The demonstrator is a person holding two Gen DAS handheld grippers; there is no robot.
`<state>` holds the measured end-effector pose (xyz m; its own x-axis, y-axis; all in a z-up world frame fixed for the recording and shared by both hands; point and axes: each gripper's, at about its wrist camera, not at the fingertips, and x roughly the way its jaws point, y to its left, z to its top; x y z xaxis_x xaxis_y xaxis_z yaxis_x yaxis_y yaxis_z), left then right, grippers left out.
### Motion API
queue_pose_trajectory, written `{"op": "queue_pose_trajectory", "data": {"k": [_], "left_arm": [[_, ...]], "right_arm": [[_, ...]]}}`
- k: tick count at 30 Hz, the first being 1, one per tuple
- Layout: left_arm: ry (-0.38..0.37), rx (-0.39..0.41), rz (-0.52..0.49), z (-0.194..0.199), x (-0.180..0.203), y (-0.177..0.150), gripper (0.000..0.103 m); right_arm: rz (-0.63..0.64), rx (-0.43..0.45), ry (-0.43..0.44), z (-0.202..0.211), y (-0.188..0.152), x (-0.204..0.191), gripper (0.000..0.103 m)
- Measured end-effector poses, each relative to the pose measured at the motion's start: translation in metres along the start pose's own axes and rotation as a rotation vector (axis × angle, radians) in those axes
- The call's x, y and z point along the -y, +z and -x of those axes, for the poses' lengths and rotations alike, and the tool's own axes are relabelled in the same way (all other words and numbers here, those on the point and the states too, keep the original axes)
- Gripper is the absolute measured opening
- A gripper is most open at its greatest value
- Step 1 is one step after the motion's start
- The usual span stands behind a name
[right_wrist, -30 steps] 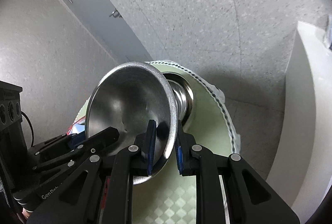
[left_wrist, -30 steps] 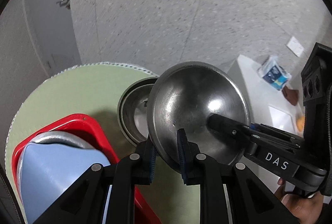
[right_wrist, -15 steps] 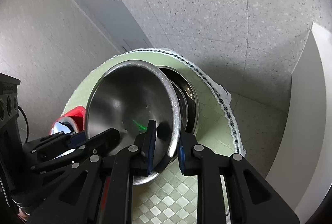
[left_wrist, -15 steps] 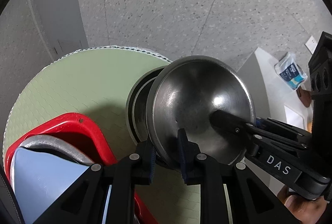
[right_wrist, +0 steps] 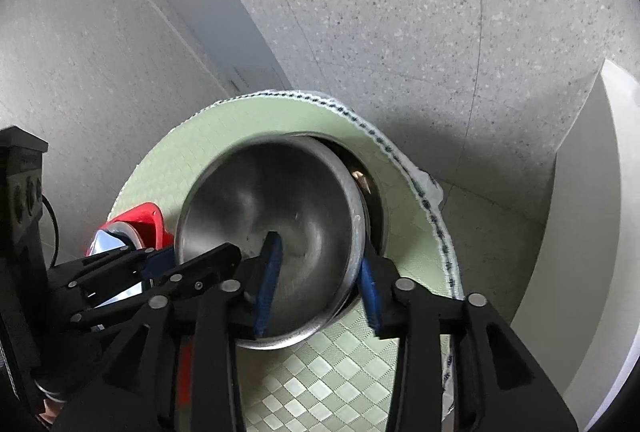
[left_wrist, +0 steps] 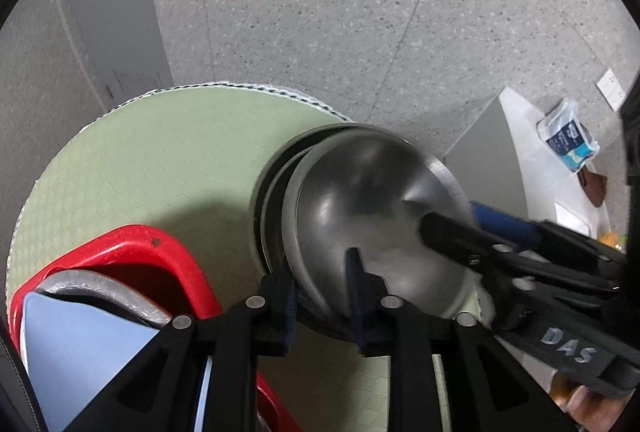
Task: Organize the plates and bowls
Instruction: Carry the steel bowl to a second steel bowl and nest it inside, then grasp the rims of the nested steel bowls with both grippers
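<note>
A steel bowl sits tilted into a stack of steel bowls on the round green table. My left gripper straddles its near-left rim with the jaws parted and a gap showing beside the rim. My right gripper straddles the near-right rim, jaws clearly apart, one blue pad inside the bowl and one outside. The right gripper also shows in the left wrist view, and the left gripper in the right wrist view.
A red basket at the table's left holds a blue plate and a steel dish. The green checked tablecloth has a trimmed edge. A white counter stands to the right over speckled floor.
The bowl was carried down and forward, held by both grippers, and set into the stack. Both grippers have opened off its rim, the right one wider.
</note>
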<state>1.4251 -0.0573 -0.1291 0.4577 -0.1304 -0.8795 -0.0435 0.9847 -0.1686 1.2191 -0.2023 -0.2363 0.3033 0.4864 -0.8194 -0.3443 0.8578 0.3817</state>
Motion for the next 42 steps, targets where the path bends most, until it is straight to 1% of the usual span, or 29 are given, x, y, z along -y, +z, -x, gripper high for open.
{"op": "queue_pose_trajectory", "data": {"k": [1, 2, 4, 6, 7, 8, 9, 10, 11, 13, 15, 18, 21, 24, 26, 33, 35, 38, 42], "left_arm": [[0.000, -0.002, -0.003, -0.001, 0.001, 0.000, 0.024], [0.003, -0.003, -0.009, -0.001, 0.003, 0.001, 0.025], [0.000, -0.001, -0.018, 0.000, 0.007, 0.000, 0.027], [-0.007, 0.003, -0.030, 0.003, 0.010, 0.000, 0.042], [-0.013, 0.009, -0.040, 0.005, 0.013, -0.001, 0.046], [-0.012, 0.011, -0.043, 0.008, 0.014, -0.002, 0.052], [-0.003, 0.018, -0.048, 0.011, 0.015, -0.002, 0.063], [0.009, 0.035, -0.062, 0.015, 0.017, -0.003, 0.068], [0.017, 0.051, -0.073, 0.020, 0.017, -0.006, 0.076], [0.031, 0.082, -0.084, 0.029, 0.019, -0.007, 0.081], [0.040, 0.101, -0.084, 0.035, 0.019, -0.010, 0.091], [0.042, 0.109, -0.051, 0.037, 0.012, -0.014, 0.091], [0.043, 0.112, 0.001, 0.038, 0.000, -0.011, 0.093], [0.042, 0.083, 0.032, 0.029, -0.010, -0.003, 0.094], [0.026, 0.063, 0.041, 0.022, -0.014, 0.002, 0.094], [0.023, 0.012, 0.044, -0.003, -0.025, 0.018, 0.094], [0.034, 0.005, 0.033, -0.011, -0.025, 0.025, 0.094], [0.026, -0.012, 0.017, -0.022, -0.020, 0.032, 0.094], [0.041, -0.027, -0.006, -0.036, -0.018, 0.036, 0.094]], "right_arm": [[0.000, 0.008, -0.005, 0.002, 0.000, 0.000, 0.056], [-0.002, 0.018, 0.000, 0.005, 0.000, 0.000, 0.062], [-0.004, 0.020, -0.004, 0.006, -0.001, 0.001, 0.062], [-0.011, 0.024, -0.003, 0.006, -0.003, 0.002, 0.062], [-0.021, 0.029, 0.000, 0.007, -0.004, 0.004, 0.062], [-0.032, 0.036, 0.002, 0.009, -0.006, 0.006, 0.063], [-0.038, 0.043, -0.001, 0.010, -0.006, 0.008, 0.063], [-0.048, 0.055, -0.002, 0.013, -0.008, 0.011, 0.064], [-0.060, 0.066, 0.003, 0.016, -0.009, 0.013, 0.065], [-0.084, 0.088, 0.001, 0.022, -0.009, 0.020, 0.066], [-0.116, 0.114, 0.005, 0.028, -0.011, 0.026, 0.070], [-0.160, 0.126, -0.003, 0.029, -0.014, 0.037, 0.071], [-0.199, 0.118, 0.007, 0.024, -0.017, 0.045, 0.071], [-0.227, 0.103, 0.026, 0.016, -0.019, 0.049, 0.071], [-0.243, 0.085, 0.040, 0.010, -0.020, 0.050, 0.071], [-0.253, 0.049, 0.074, -0.009, -0.019, 0.048, 0.071], [-0.252, 0.036, 0.078, -0.016, -0.019, 0.047, 0.071], [-0.249, 0.018, 0.085, -0.024, -0.020, 0.046, 0.071], [-0.257, -0.003, 0.088, -0.034, -0.019, 0.050, 0.070]]}}
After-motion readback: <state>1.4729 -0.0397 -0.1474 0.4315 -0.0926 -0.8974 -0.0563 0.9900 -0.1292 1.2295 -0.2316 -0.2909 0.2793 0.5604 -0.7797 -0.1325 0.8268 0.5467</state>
